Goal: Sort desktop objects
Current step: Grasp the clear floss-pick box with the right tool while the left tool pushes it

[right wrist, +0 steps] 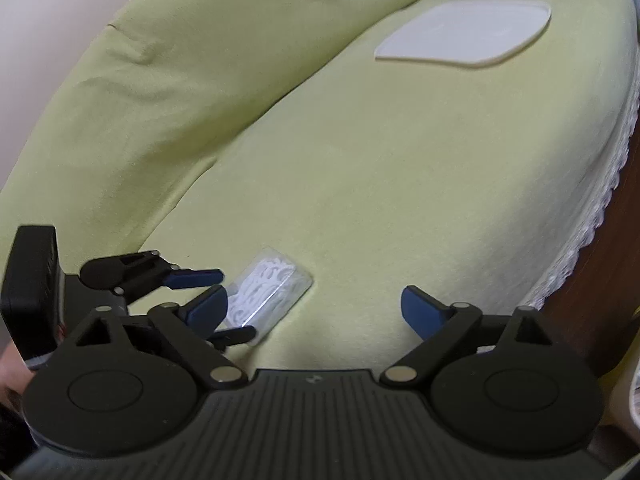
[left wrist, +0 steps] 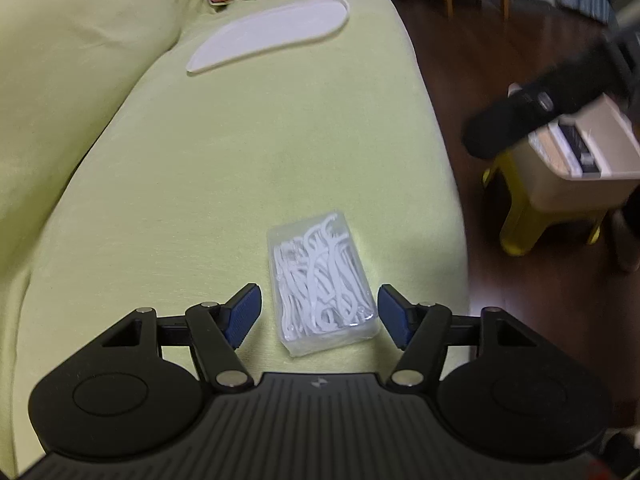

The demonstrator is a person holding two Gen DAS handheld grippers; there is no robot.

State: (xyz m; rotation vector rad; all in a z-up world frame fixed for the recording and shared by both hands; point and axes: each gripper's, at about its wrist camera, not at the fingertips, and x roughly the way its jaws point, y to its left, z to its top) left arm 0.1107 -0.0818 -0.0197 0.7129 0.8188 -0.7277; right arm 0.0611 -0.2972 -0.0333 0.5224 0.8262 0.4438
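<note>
Left and right wrist views, approach to grasp. I am bringing the left gripper (left wrist: 319, 312) down over the clear box of floss picks (left wrist: 322, 284), which is lying flat on the green sofa cover (left wrist: 248, 152), near the front edge of the seat. The tongs are standing wide, one blue pad (left wrist: 243, 314) on each side of the box's near end, neither one touching it. The box is lying slightly skewed to the gripper's axis. To do this step well, I judge that I should be turning the wrist a little to square the pads with the long sides, lowering until the pads bracket the side walls low down, then closing gently, since the thin plastic will probably slip or flex under a hard pinch and the soft cover gives beneath it.

The right gripper (right wrist: 314, 308) is hovering low over bare fabric just beside the box (right wrist: 268, 292), its tongs also wide and holding nothing; the left tool appears at its left, pointing along the seat. A white lid (left wrist: 268, 36) is lying well apart toward the far end. A beige bin (left wrist: 576, 160) is sitting on a yellow stool (left wrist: 516, 224) on the floor, probably the destination.
</note>
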